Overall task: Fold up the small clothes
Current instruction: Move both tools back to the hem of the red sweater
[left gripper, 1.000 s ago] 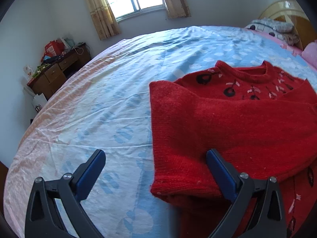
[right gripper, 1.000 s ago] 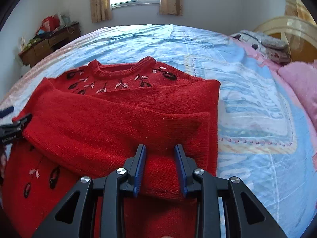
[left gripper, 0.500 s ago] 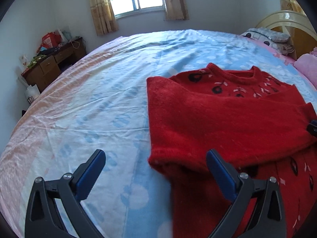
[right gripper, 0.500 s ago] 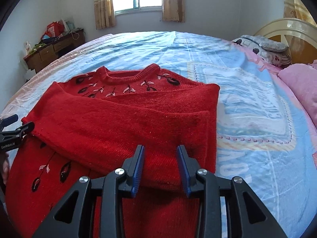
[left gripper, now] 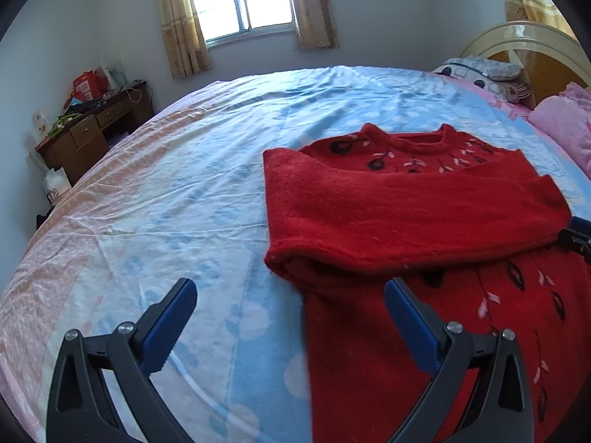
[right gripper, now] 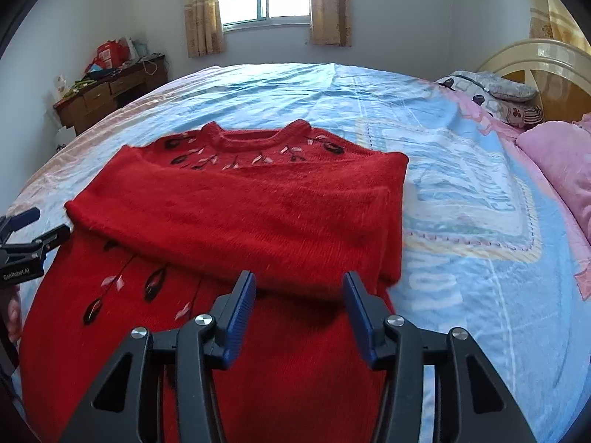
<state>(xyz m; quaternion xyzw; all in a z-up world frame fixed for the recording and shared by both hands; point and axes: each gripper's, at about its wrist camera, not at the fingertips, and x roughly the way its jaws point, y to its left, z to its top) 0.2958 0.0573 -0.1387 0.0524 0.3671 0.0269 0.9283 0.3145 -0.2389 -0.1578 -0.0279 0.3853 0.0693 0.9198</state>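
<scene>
Right gripper (right gripper: 299, 288): jaws part-spread and just lately opening, nothing between the blue pads, poised above the near edge of the folded sleeves. Left gripper (left gripper: 290, 297): jaws spread wide, nothing held, straddling the sweater's left side edge with one pad over bare sheet and the other over the knit. Red sweater (right gripper: 236, 221): knitted, dark leaf-and-stem embroidery at yoke and body, lying face up and flat on the bed (right gripper: 461, 221), neckline toward the far edge under the window, hem toward the near edge. Both sleeves (left gripper: 406, 217) are folded across the chest as one thick band, overlapping, their outer folds flush with the body's sides. Lower body beneath the band lies unfolded and smooth. Progress, judged: sleeve folds done and released; the hem-to-collar fold, possibly one further halving, is left. Further out: pink blanket (right gripper: 554, 162) and patterned pillow (right gripper: 495, 96) by the headboard at the right edge of the bed; cluttered wooden desk (right gripper: 107, 92) against the far left wall.
</scene>
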